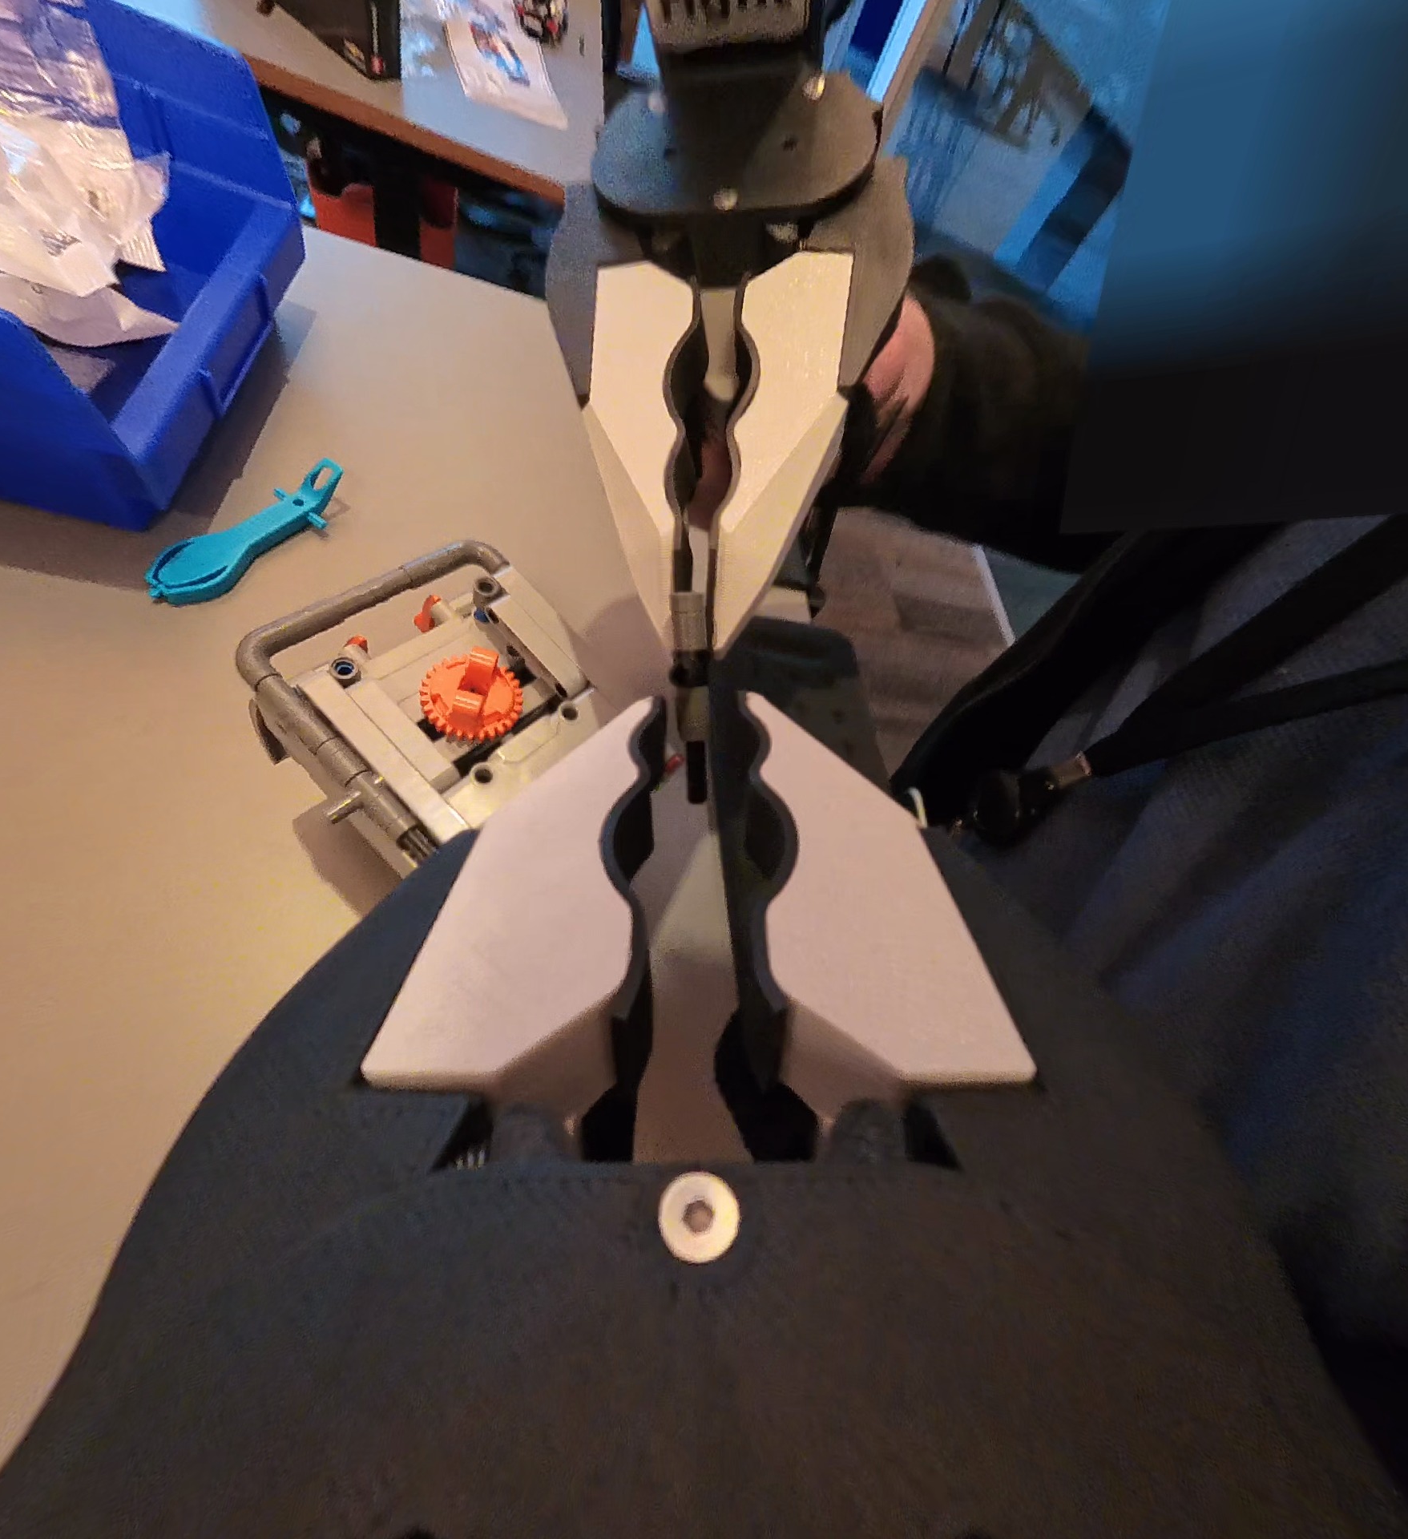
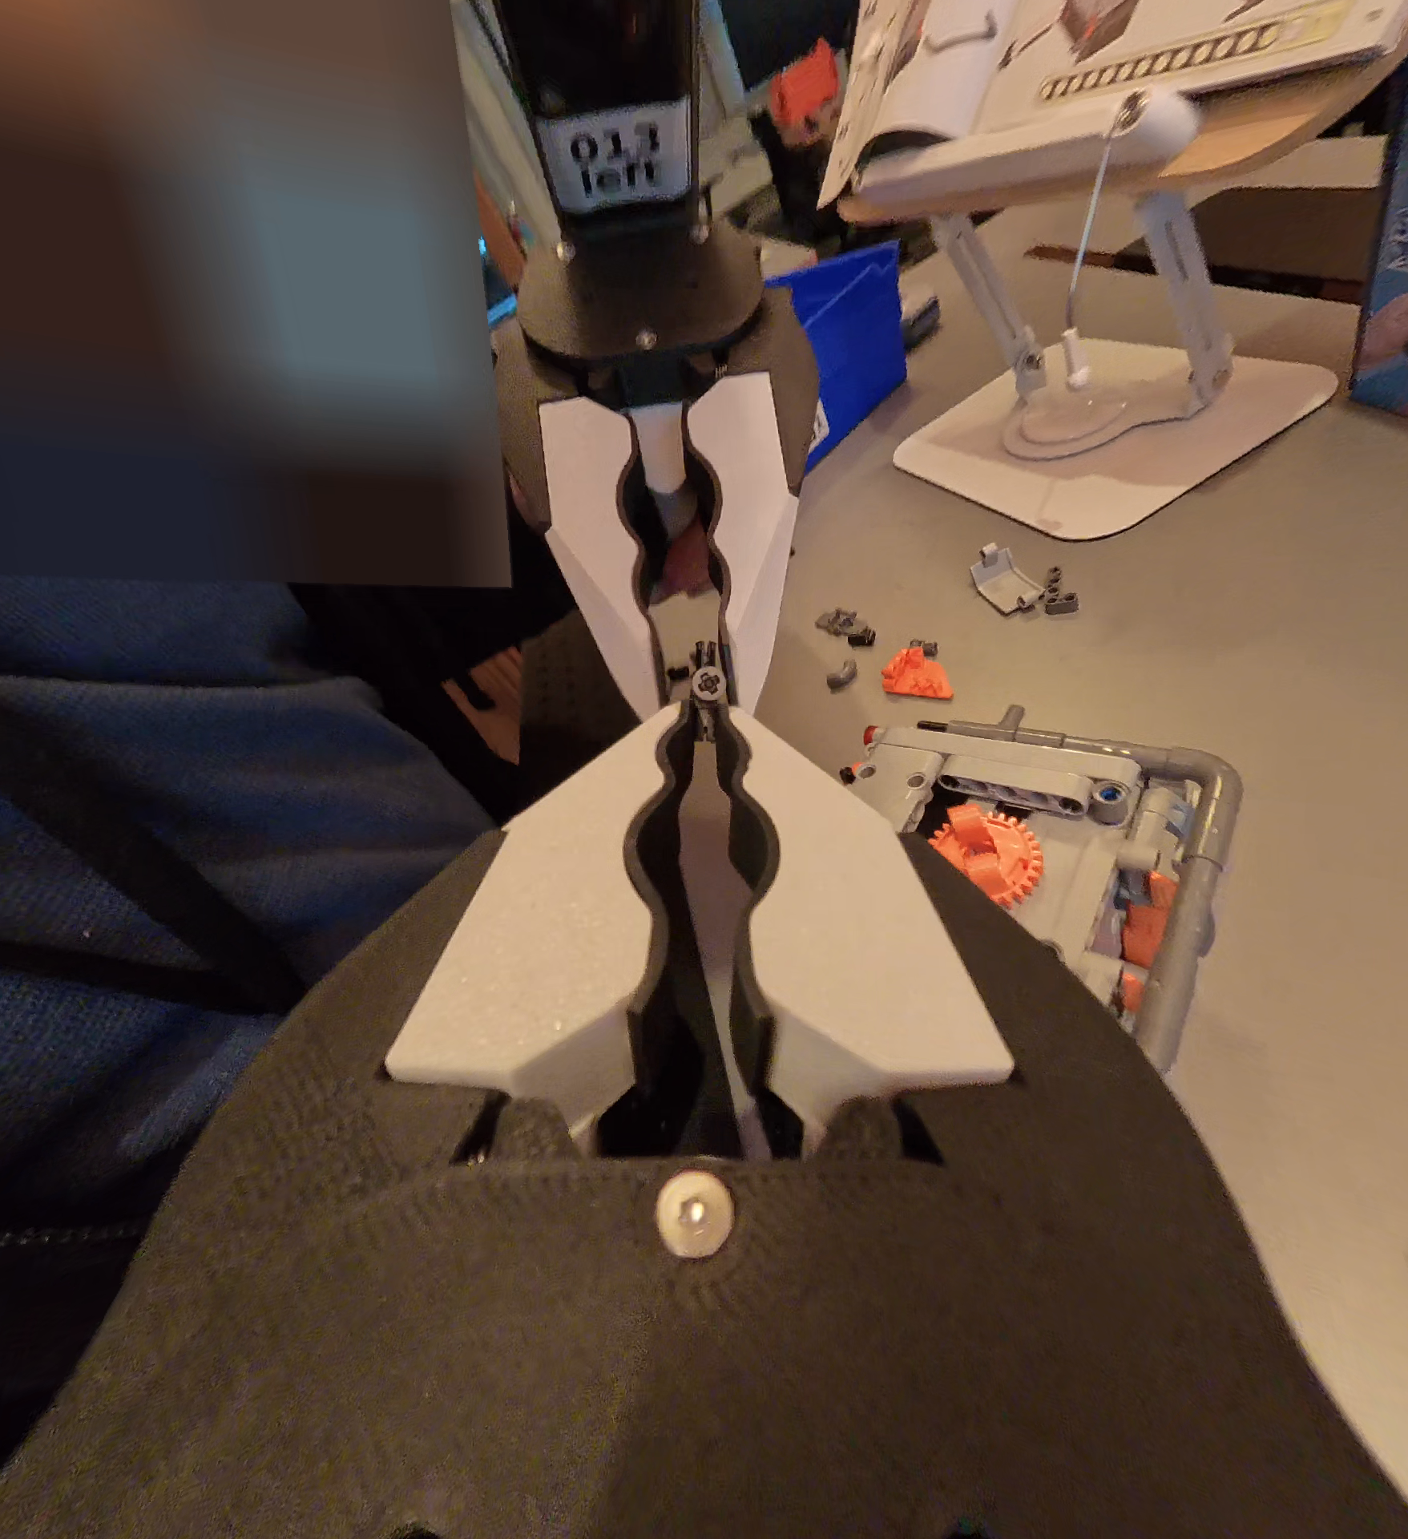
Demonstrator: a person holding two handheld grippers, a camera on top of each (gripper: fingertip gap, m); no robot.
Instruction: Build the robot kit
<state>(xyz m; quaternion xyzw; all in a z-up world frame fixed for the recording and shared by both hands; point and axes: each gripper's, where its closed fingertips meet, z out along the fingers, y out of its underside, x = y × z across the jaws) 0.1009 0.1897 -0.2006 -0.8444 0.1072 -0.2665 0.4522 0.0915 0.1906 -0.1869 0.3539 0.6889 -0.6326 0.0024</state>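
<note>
My two grippers meet tip to tip above the table's near edge. My left gripper (image 1: pixel 688 708) is shut on a thin black axle (image 1: pixel 694 762) that runs between its fingers. My right gripper (image 2: pixel 704 720) faces it and is shut on a small grey bush (image 1: pixel 688 620) on the same axle line. The bush's cross-holed end shows in the right wrist view (image 2: pixel 707 684). A second grey sleeve (image 1: pixel 692 714) sits at the left gripper's tips. The right gripper also shows in the left wrist view (image 1: pixel 690 641), and the left gripper shows in the right wrist view (image 2: pixel 696 666).
A grey brick frame with an orange gear (image 1: pixel 467 699) lies on the grey table (image 1: pixel 101 833), beside both grippers. A teal tool (image 1: pixel 242 541) and a blue bin of bags (image 1: pixel 209 333) lie beyond. Loose small parts (image 2: pixel 917 666), a white book stand (image 2: pixel 1100 416) and a person in dark blue (image 2: pixel 101 791) are close. My left and right fingertips are right by each other.
</note>
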